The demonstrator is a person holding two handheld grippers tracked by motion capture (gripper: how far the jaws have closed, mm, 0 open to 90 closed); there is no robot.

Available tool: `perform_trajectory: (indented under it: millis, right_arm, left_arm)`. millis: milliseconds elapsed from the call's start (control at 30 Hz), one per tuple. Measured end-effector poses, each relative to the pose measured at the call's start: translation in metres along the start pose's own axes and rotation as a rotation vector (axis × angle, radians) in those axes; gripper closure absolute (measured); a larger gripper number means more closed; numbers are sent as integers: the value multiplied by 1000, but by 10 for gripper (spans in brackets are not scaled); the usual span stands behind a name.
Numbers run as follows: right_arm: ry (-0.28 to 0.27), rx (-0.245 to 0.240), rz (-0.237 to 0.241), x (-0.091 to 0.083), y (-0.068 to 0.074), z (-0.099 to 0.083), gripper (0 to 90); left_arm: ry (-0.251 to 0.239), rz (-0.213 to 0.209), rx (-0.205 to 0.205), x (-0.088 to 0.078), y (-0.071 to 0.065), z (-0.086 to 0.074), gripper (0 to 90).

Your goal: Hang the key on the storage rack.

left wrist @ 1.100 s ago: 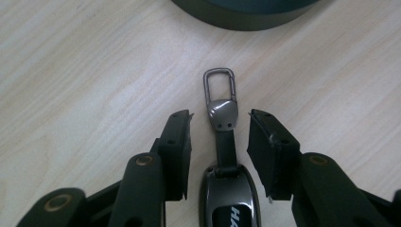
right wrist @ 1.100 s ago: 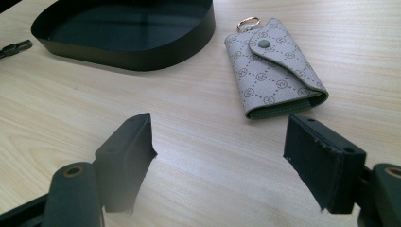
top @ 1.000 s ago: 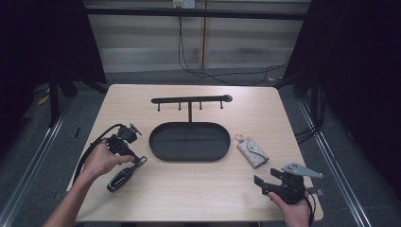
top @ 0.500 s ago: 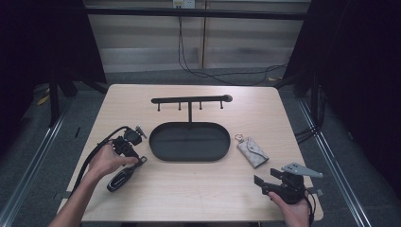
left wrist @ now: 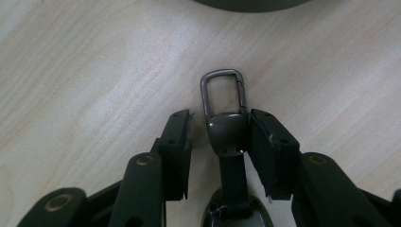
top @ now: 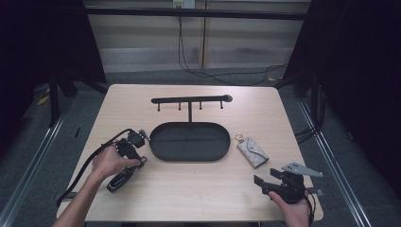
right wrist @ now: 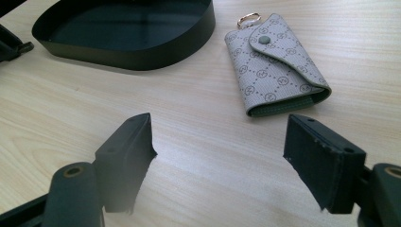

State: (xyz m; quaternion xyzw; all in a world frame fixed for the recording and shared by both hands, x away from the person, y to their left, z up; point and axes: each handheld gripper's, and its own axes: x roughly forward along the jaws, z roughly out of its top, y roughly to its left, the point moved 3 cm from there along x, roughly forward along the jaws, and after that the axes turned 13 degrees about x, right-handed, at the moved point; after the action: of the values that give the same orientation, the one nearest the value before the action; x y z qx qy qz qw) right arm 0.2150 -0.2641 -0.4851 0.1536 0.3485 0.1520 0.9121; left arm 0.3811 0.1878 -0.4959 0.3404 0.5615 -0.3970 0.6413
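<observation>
**A:** Where is the dark key fob (left wrist: 227, 137) relative to the left gripper (left wrist: 218, 139)?

**B:** It lies on the wooden table (top: 198, 189), between the parted jaws; one pad touches its side, the other stands clear.

**A:** How does it look?

**B:** Dark glossy body, metal carabiner clip pointing toward the black tray (top: 189, 141).

**A:** The right gripper (right wrist: 220, 156)?

**B:** Jaws wide apart, empty, near a grey patterned key pouch (right wrist: 274, 64).
</observation>
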Motion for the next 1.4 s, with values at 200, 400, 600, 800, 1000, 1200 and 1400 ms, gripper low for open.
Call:
perform_trajectory:
  millis: [200, 400, 600, 800, 1000, 1200, 1400]
  right_arm:
    - [3, -2, -4, 0, 0, 0, 244]
    - [10, -4, -8, 1, 0, -1, 244]
    - [15, -5, -12, 2, 0, -1, 245]
    - [27, -2, -10, 3, 0, -1, 246]
    - [31, 1, -18, 4, -1, -1, 245]
    - [25, 3, -21, 3, -2, -1, 246]
    - [30, 13, -24, 4, -3, -1, 245]
  left_arm:
    - [-3, 11, -20, 0, -1, 1, 604]
    - [8, 16, -19, 0, -1, 1, 644]
    - [10, 4, -30, 0, -3, 2, 702]
    - [25, 2, -42, 0, -2, 3, 705]
    - [32, 7, -38, -1, -1, 3, 706]
    - [-2, 8, -68, -13, 2, -2, 706]
    - [-45, -4, -92, -30, 6, -10, 707]
